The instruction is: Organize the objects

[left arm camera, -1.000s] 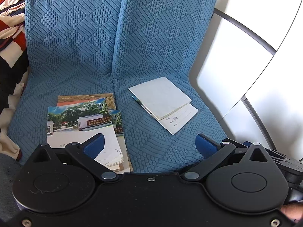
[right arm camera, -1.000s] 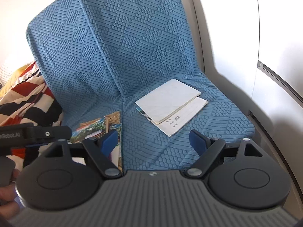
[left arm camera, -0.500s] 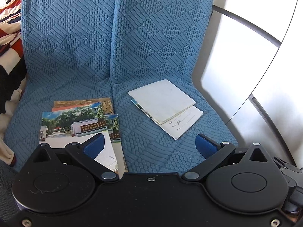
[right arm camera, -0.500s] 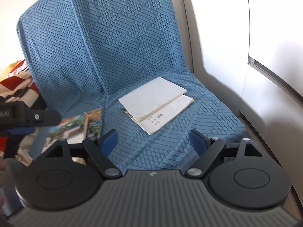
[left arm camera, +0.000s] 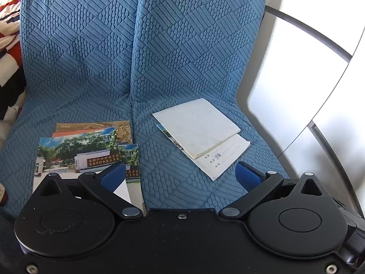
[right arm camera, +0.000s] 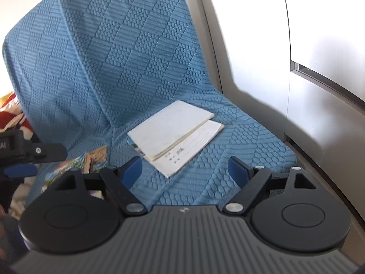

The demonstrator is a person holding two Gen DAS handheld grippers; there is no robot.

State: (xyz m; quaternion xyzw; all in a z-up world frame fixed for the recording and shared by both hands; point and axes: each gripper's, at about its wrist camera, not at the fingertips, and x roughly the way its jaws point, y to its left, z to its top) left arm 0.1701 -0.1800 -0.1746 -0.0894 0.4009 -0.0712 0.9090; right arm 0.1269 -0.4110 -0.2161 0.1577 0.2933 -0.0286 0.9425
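Note:
Two small stacks of booklets lie on a blue-covered sofa seat (left arm camera: pixel 173 182). The white booklets (left arm camera: pixel 200 134) (right arm camera: pixel 173 132) sit askew on the right cushion, one atop another. Booklets with photo covers (left arm camera: pixel 86 150) (right arm camera: pixel 91 159) lie on the left cushion. My left gripper (left arm camera: pixel 180 175) hovers open over the seat's front, its left finger above the photo booklets, nothing between its pads. My right gripper (right arm camera: pixel 184 171) is open too, just short of the white booklets' near corner. The left gripper's body (right arm camera: pixel 29 153) shows at the right wrist view's left edge.
A red, white and black striped cloth (left arm camera: pixel 9 52) lies to the left of the seat. White panels with a dark frame (left arm camera: pixel 308 86) stand close on the right. The blue backrest (left arm camera: pixel 136 41) rises behind the booklets.
Both grippers have sunk and come closer to the seat; the booklets look larger and lower in view. The booklets have not moved. Both pairs of jaws stay equally wide.

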